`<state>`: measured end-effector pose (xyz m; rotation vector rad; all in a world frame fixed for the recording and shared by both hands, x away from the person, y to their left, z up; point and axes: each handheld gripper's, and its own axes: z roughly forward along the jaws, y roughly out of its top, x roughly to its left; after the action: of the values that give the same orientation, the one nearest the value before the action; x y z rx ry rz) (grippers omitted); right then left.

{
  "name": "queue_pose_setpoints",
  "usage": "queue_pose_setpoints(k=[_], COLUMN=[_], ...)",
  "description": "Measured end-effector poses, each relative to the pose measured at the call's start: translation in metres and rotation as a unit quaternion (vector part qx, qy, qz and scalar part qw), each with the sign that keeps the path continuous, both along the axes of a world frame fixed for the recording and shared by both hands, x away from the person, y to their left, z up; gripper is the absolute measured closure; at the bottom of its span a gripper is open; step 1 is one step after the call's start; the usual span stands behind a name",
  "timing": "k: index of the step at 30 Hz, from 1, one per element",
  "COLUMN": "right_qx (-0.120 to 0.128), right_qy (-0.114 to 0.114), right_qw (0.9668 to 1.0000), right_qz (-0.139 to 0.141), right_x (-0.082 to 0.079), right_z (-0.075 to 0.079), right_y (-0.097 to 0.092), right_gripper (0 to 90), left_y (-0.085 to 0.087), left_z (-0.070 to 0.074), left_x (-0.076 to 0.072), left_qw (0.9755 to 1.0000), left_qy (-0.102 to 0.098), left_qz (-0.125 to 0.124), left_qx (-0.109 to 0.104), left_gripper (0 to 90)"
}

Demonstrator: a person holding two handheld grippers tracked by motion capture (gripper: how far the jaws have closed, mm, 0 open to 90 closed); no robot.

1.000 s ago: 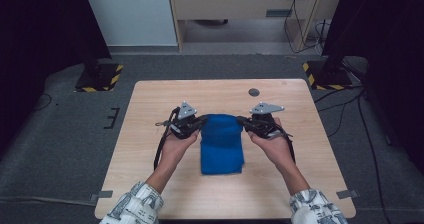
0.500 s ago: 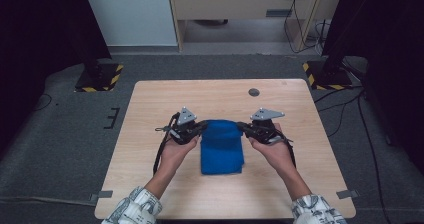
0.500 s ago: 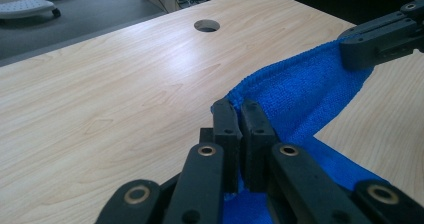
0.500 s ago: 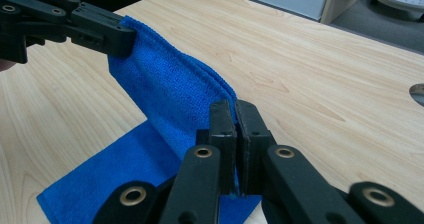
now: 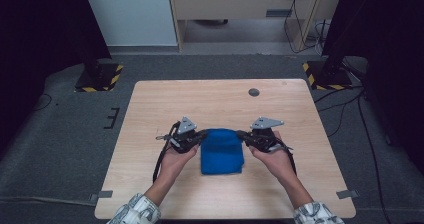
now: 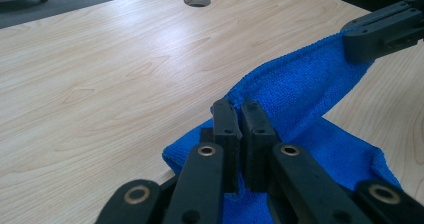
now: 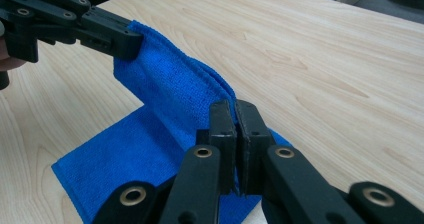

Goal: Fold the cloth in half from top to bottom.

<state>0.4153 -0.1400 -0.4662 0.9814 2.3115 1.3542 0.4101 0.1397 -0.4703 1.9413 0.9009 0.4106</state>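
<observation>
Both my hands have sunk slightly, left gripper (image 5: 202, 135) and right gripper (image 5: 242, 135) each clamped on the blue cloth (image 5: 221, 151) edge.

A blue microfibre cloth (image 5: 222, 151), folded into a rough rectangle, lies near the middle of the tabletop (image 5: 150, 114). Its far edge is lifted off the wood and stretched taut between two corners, forming a raised ridge, while the near part rests flat. It seems to be doubled over, though the layers are hard to count.
</observation>
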Motion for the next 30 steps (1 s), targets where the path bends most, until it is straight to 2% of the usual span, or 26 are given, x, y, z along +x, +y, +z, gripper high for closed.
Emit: queue_pose_setpoints(k=[4, 12, 15, 19, 22, 25, 28, 30], right_qx=[0.0, -0.01, -0.012, -0.016, -0.018, -0.017, -0.018, -0.015], right_qy=[0.002, 0.006, 0.007, 0.01, 0.01, 0.01, 0.01, 0.009], right_qw=[1.0, 0.9999, 0.9998, 0.9997, 0.9995, 0.9995, 0.9994, 0.9995], right_qz=[0.003, 0.009, 0.012, 0.017, 0.022, 0.024, 0.027, 0.027], right_x=[-0.003, -0.006, -0.007, -0.009, -0.01, -0.012, -0.013, -0.014], right_z=[-0.003, -0.009, -0.011, -0.013, -0.014, -0.014, -0.014, -0.014], right_y=[0.0, 0.002, 0.004, 0.006, 0.007, 0.007, 0.007, 0.007], right_gripper=[87.5, 87.6, 87.7, 87.7, 87.8, 87.8, 87.8, 87.7], left_y=[0.001, 0.002, 0.001, 0.0, 0.002, 0.01, 0.024, 0.035], left_z=[-0.001, -0.01, -0.011, -0.01, -0.007, -0.002, 0.002, 0.002], left_x=[-0.004, -0.011, -0.014, -0.017, -0.022, -0.021, -0.016, -0.012], left_qw=[1.0, 1.0, 0.9999, 0.9994, 0.9992, 0.9984, 0.9974, 0.9959], left_qy=[-0.002, 0.007, 0.012, 0.023, 0.018, 0.01, 0.001, 0.002], left_qz=[-0.002, -0.006, -0.002, -0.004, -0.008, 0.009, 0.038, 0.06], left_qx=[-0.001, -0.002, -0.006, -0.026, -0.035, -0.054, -0.062, -0.067], left_gripper=[86.1, 82.9, 72.5, 50.2, 42.8, 39.4, 37.5, 36.5])
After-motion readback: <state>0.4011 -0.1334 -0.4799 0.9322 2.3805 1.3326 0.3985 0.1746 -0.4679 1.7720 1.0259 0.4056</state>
